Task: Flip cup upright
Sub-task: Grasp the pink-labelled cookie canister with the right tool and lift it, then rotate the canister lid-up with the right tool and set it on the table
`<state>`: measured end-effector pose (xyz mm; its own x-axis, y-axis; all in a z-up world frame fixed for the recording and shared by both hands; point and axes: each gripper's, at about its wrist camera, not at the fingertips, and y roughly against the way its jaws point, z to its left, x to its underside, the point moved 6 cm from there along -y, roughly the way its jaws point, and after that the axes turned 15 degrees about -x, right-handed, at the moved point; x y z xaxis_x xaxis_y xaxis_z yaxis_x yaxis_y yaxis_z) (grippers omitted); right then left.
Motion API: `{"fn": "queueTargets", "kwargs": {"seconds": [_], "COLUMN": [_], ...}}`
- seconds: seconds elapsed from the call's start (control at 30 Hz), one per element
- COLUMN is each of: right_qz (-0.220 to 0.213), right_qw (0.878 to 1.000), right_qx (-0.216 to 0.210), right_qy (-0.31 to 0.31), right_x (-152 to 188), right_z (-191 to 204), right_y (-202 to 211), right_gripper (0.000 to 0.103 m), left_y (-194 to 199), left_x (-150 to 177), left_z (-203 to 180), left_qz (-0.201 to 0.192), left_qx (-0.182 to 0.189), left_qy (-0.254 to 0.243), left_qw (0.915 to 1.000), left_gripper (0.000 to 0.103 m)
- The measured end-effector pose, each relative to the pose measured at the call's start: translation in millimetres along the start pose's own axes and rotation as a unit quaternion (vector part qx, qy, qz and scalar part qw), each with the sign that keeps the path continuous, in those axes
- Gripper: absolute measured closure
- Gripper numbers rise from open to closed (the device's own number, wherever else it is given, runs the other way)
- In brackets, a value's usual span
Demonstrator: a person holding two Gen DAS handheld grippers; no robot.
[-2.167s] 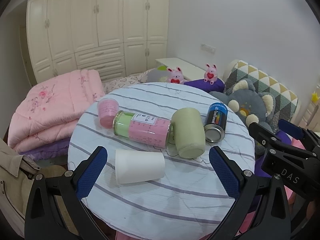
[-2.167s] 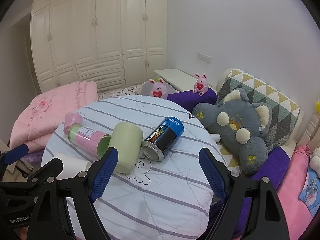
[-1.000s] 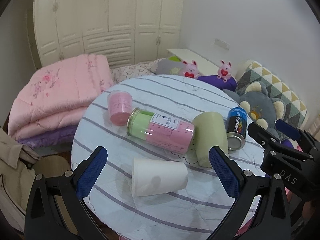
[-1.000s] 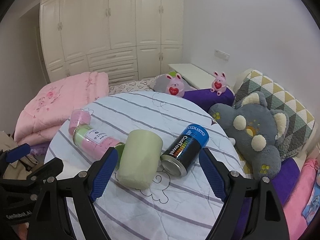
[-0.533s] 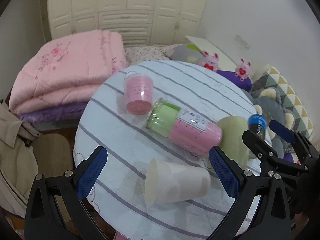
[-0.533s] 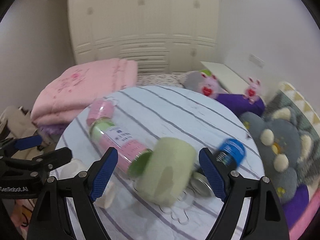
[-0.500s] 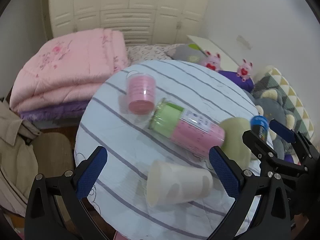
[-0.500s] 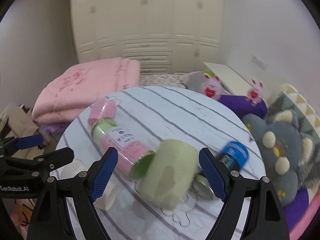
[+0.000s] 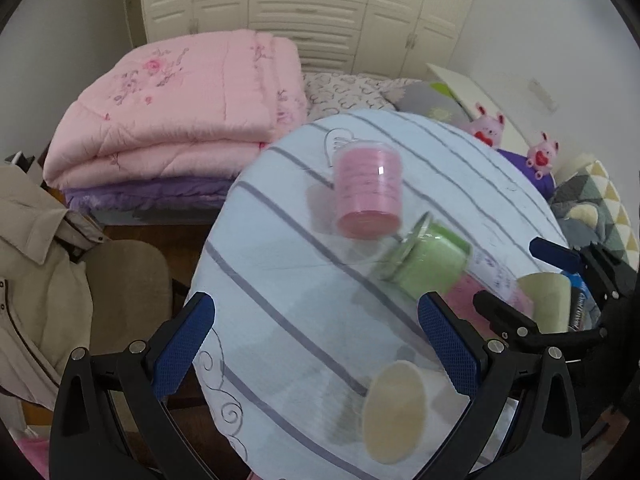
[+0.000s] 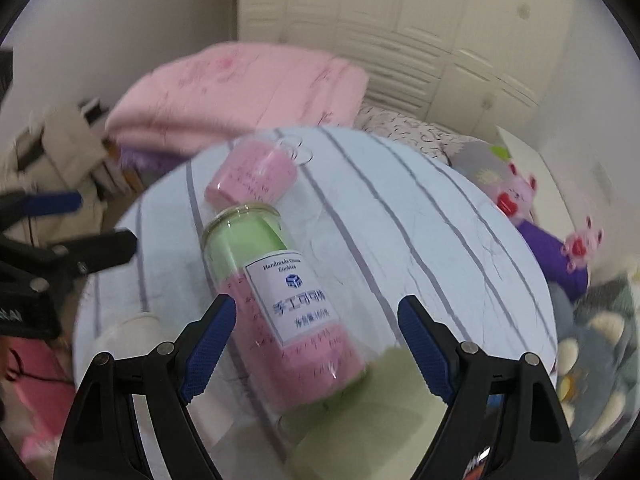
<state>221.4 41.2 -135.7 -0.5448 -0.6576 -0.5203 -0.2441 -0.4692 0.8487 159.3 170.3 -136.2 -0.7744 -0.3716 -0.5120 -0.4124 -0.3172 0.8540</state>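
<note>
Your round table, covered in a pale cloth with grey stripes, fills the middle of both views. Behind it on the far left sits a folded pink quilt on a purple layer, with white wardrobe doors along the far wall. A beige jacket hangs over a chair at the near left. On the far right you have a grey plush bear, badly blurred, and two small pink bunny toys on a purple cushion.

On the table, the largest thing is the clear jar lying on its side, packed with green and pink material and bearing a white label; its glass mouth points to the far left. Just beyond that mouth lies a small clear tub with pink contents, also on its side and near the jar. A pale green cup lies on its side at the jar's near right end, touching or almost touching it; in the right wrist view it shows only as a blurred green patch under the gripper. A blue can peeks out just to the right of it.

The white cup lies on its side at the near edge of the table, its open mouth facing you, just inside the right finger of your left gripper.

Both your left gripper and your right gripper have their jaws spread wide and grip nothing; the right one hovers over the jar.
</note>
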Motion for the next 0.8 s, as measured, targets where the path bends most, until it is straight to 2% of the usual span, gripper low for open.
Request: {"fn": "queueTargets", "kwargs": {"seconds": [0.27,0.47,0.53,0.6,0.8], "right_qz": [0.078,0.128,0.136,0.135,0.100], "right_qw": [0.995,0.987,0.985,0.983,0.983], "right_qx": [-0.068,-0.098,-0.106,-0.121,-0.125], "right_qy": [0.013,0.006,-0.001,-0.016,-0.092], "right_x": [-7,-5,-4,-6,-10], "right_z": [6,8,8,4,-21], "right_y": [-35,-57,-60,-59,-41], "right_gripper": [0.019,0.019,0.022,0.032,0.032], "left_y": [-29,-35,-35,-33,-18], "left_x": [-3,-1,-2,-4,-22], "left_z": [1,-3,-4,-6,-13], "left_qz": [0.039,0.044,0.045,0.043,0.014], "left_qx": [0.017,0.026,0.029,0.032,0.045], "left_qy": [0.009,0.002,0.002,0.002,0.001], "left_qw": [0.9991,0.9987,0.9986,0.9986,0.9989], "left_gripper": [0.000,0.000,0.000,0.000,0.000]}}
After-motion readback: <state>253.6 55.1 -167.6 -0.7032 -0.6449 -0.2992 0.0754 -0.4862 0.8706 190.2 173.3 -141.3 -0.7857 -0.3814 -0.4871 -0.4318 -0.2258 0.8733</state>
